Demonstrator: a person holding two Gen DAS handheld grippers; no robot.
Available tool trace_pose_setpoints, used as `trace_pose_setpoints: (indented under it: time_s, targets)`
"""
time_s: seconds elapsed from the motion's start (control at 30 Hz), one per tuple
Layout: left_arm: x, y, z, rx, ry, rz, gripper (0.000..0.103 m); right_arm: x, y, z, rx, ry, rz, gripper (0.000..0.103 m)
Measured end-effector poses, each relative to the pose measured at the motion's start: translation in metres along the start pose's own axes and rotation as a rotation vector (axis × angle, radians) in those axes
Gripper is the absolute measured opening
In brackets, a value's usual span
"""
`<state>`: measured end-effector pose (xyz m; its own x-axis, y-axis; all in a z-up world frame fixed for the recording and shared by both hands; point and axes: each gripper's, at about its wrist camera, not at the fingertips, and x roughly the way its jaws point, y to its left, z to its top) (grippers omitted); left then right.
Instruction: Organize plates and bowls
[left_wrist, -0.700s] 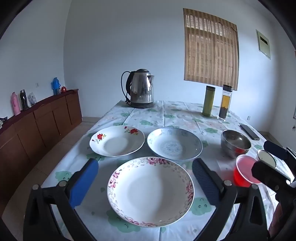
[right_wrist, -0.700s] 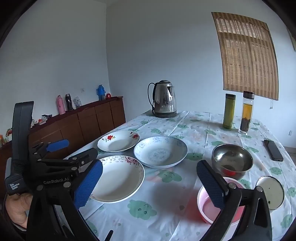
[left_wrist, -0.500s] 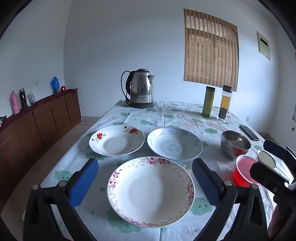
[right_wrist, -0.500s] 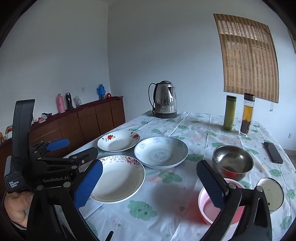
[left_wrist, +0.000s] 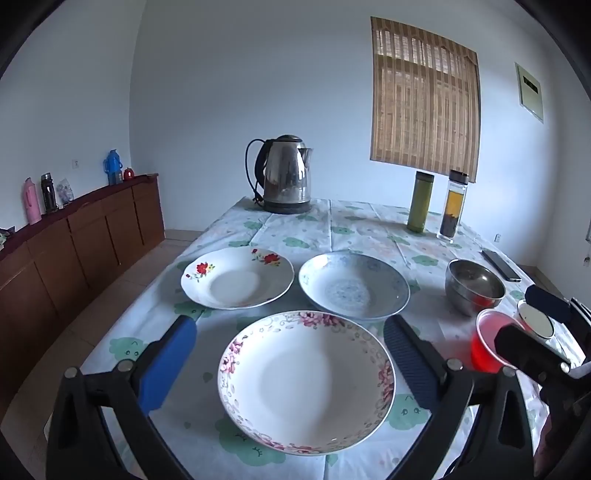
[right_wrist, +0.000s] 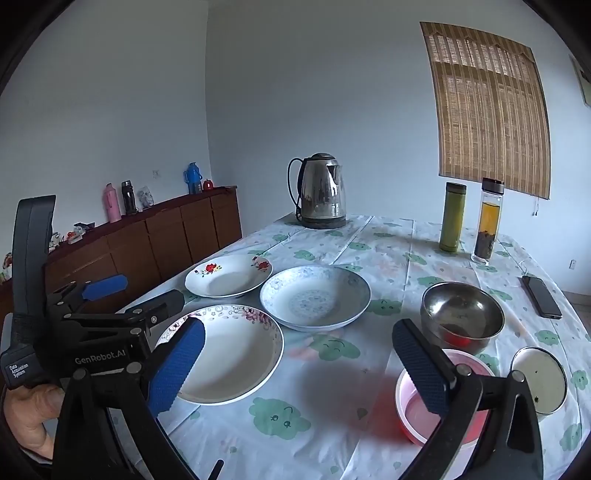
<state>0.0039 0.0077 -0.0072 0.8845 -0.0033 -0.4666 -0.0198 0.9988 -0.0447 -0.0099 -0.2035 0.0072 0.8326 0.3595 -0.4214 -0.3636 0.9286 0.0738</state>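
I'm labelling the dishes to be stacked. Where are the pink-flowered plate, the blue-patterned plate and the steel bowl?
Pink-flowered white plate (left_wrist: 306, 384): left wrist view, on its plain white centre.
Blue-patterned plate (left_wrist: 351, 288): left wrist view, on its central pattern.
Steel bowl (right_wrist: 461, 308): right wrist view, on its inner wall.

On the table (right_wrist: 388, 240), three plates cluster toward the left edge: the pink-rimmed plate (right_wrist: 229, 354) nearest, the blue plate (right_wrist: 314, 295) and red-flowered plate (right_wrist: 229, 275) behind. The right gripper (right_wrist: 295, 365) hangs wide open above the cloth, holding nothing.
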Motion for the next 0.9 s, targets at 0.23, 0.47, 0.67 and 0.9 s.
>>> trace_pose_setpoints:
  time_s: [0.23, 0.47, 0.67, 0.9]
  targets:
    - [0.001, 0.004, -0.001, -0.003, 0.002, 0.003, 0.103, 0.001, 0.002, -0.003, -0.024, 0.002, -0.021, 0.102]
    - [0.003, 0.005, -0.002, -0.003, 0.006, 0.007, 0.103, -0.001, 0.006, -0.004, -0.046, -0.013, -0.046, 0.102]
    - [0.003, 0.006, -0.003, -0.002, 0.006, 0.008, 0.103, -0.001, 0.008, -0.004, -0.052, -0.015, -0.047, 0.102]
    - [0.003, 0.007, -0.004, -0.002, 0.005, 0.011, 0.103, -0.003, 0.01, -0.004, -0.068, -0.028, -0.06, 0.102]
